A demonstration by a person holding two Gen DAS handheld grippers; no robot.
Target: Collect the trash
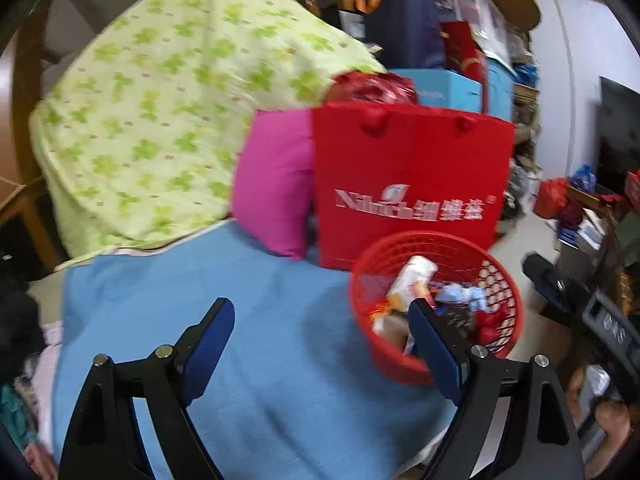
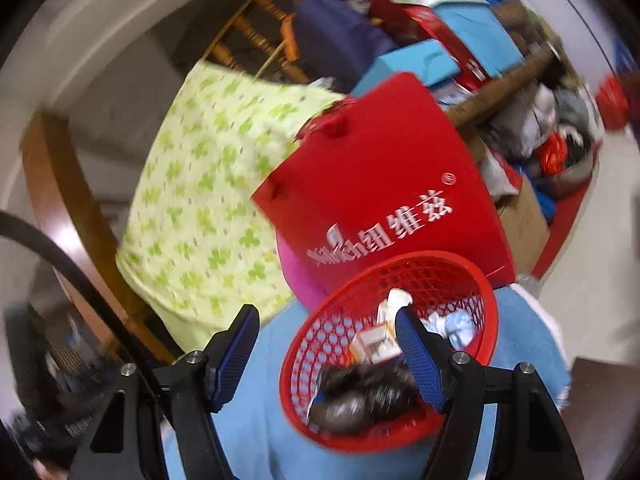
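A red mesh basket (image 1: 360, 280) stands on a blue blanket (image 1: 240, 280) near the bed's edge. It holds trash: a white packet (image 1: 414, 276), crumpled pale blue tissue (image 1: 468, 296) and, in the right wrist view, a dark shiny wrapper (image 2: 360, 392) and a small white box (image 2: 376, 344). My left gripper (image 1: 322, 312) is open over the blanket, its right finger in front of the basket's near rim. My right gripper (image 2: 326, 314) is open above the basket (image 2: 400, 257), its right finger over the trash. Neither gripper holds anything.
Just behind the basket stands a red paper bag (image 1: 408, 176) with white lettering, with a pink pillow (image 1: 276, 184) and a green-patterned quilt (image 1: 172, 100) to its left. Boxes and bags are piled at the back. At the right, floor clutter and a person's hand (image 1: 612, 412).
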